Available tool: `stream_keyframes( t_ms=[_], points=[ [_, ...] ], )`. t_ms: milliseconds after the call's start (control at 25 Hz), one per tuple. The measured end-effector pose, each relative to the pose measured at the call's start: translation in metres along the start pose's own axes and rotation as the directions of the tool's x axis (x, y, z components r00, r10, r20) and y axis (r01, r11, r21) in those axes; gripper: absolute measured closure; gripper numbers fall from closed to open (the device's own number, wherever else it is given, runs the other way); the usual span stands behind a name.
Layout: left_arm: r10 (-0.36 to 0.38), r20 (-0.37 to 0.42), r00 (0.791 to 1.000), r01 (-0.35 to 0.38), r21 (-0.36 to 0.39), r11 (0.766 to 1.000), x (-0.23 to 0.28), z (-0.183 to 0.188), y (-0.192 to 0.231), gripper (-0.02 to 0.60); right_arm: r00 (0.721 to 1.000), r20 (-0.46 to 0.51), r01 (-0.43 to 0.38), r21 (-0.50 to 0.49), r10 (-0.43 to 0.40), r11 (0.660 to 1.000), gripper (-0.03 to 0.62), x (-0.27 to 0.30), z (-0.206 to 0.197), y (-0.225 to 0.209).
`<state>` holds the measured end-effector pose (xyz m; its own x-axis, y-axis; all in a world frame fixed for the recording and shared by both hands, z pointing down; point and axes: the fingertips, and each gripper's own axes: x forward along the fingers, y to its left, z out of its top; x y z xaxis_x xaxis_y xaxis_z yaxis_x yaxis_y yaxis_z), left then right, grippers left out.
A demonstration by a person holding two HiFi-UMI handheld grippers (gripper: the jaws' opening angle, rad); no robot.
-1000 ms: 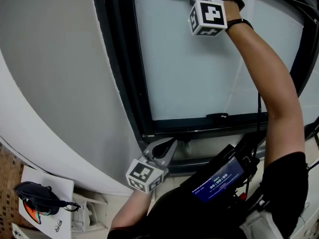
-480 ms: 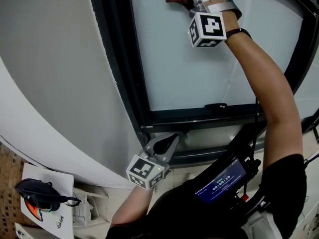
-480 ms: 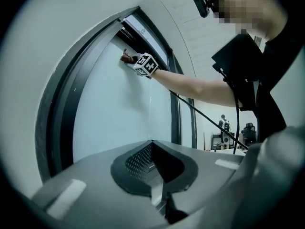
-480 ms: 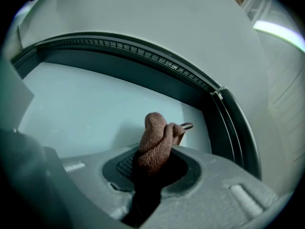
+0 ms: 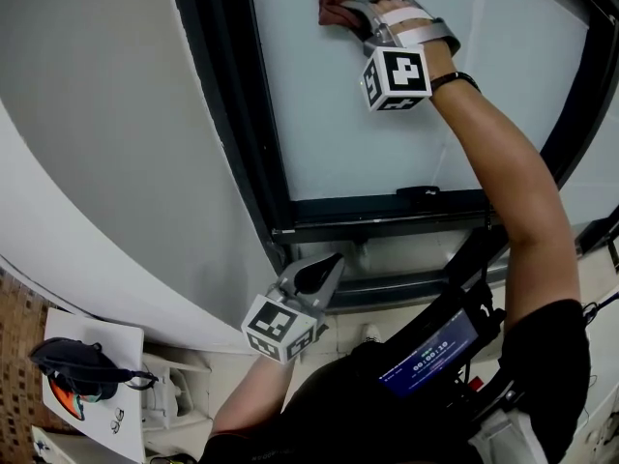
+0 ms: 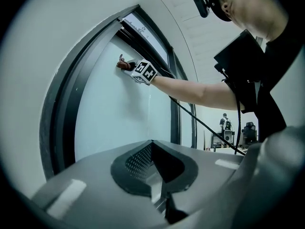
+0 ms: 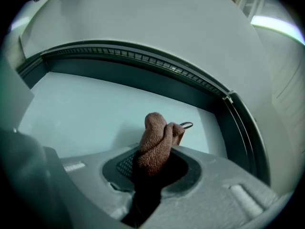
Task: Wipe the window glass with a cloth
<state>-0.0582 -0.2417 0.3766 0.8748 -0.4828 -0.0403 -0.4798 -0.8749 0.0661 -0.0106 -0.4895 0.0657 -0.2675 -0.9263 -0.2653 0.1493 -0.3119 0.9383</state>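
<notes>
A brown knitted cloth (image 7: 157, 144) with a small hanging loop is bunched between the jaws of my right gripper (image 7: 152, 168), which is shut on it. In the head view the cloth (image 5: 340, 8) presses against the pale window glass (image 5: 358, 114) near its upper left, close to the dark frame (image 5: 227, 114). My left gripper (image 5: 314, 278) hangs low beside the window's bottom corner, jaws shut with nothing between them (image 6: 155, 175). From the left gripper view the cloth (image 6: 125, 65) and right gripper show far up on the glass (image 6: 114, 113).
A dark window frame (image 7: 143, 61) curves round the glass, with a latch (image 5: 418, 191) on the lower rail. A white wall (image 5: 87, 162) lies to the left. A paper with sunglasses (image 5: 77, 380) lies below left. A cable (image 5: 493, 230) trails from my right arm.
My right gripper with the cloth has slid down and slightly left on the glass, bringing the cloth fully into the head view. The left gripper has stayed low by the sill.
</notes>
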Motion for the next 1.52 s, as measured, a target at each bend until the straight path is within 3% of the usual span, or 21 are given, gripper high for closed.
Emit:
stream_keyframes(
  t_ms=[720,1520],
  points=[
    [0.012,-0.037,0.999,-0.013,-0.02,1.0,-0.006,-0.011,-0.004,0.565,0.995,0.033,-0.099,0.063,0.097,0.993,0.53,-0.025,0.017,0.117],
    [-0.002,-0.07,0.998,0.001,-0.025,1.0,-0.026,-0.024,-0.011,0.565,0.983,0.033,-0.181,0.08,0.179,0.98,0.53,-0.05,0.044,0.177]
  ],
)
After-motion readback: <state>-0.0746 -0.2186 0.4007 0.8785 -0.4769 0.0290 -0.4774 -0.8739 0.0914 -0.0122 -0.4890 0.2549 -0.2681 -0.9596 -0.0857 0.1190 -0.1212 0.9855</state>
